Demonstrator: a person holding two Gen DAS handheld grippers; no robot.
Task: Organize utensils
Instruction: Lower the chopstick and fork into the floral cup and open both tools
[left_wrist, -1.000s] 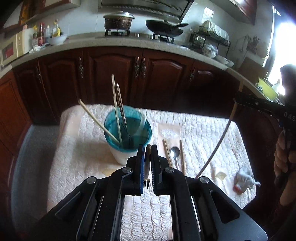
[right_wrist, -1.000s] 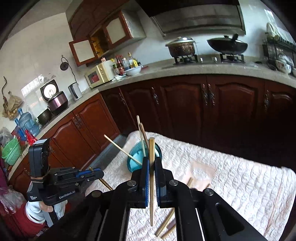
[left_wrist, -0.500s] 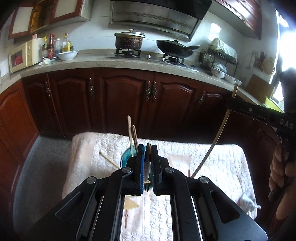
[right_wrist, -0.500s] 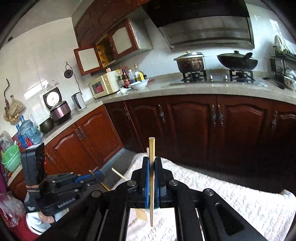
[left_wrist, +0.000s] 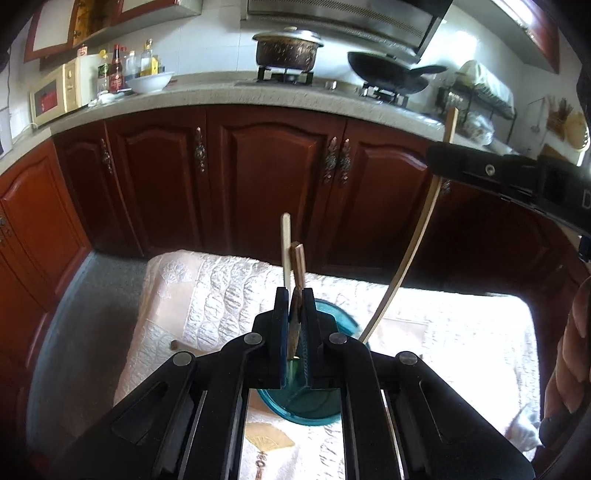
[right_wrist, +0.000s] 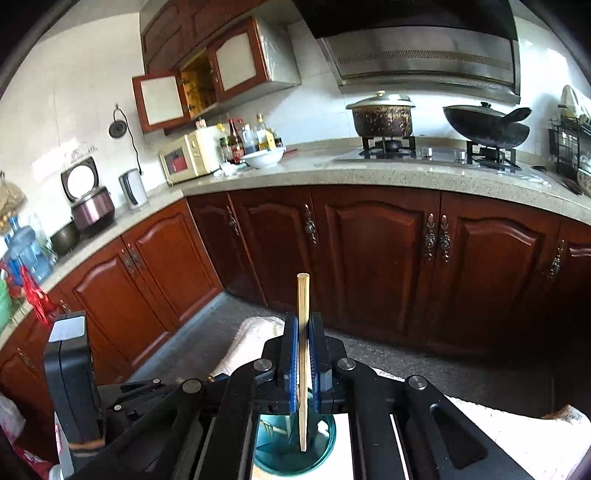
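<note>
left wrist view: the left gripper (left_wrist: 294, 314) is clamped tight on a dark-handled utensil (left_wrist: 297, 266), which could be a fork, though its lower end is too hidden to tell. the handle sticks up between the pads. right below sits the teal holder cup (left_wrist: 325, 406) on the quilted cloth of the desk (left_wrist: 221, 291), with a pale chopstick (left_wrist: 285, 251) standing up out of it just beside the gripped handle. over on the right, the right gripper (left_wrist: 439, 157) comes in from the side, pinching a long light chopstick (left_wrist: 406, 266) whose lower end reaches down toward the cup's rim. a hand (left_wrist: 569, 354) shows at the right edge.

right wrist view: the right gripper (right_wrist: 303, 354) is closed on that light chopstick (right_wrist: 303, 332), held upright, tip hanging over the teal holder cup (right_wrist: 295, 450) directly underneath. the left gripper's body (right_wrist: 110, 398) sits low on the left. behind, the kitchen counter (right_wrist: 369, 173) carries a pot (right_wrist: 382, 116) and a wok (right_wrist: 487, 123).
</note>
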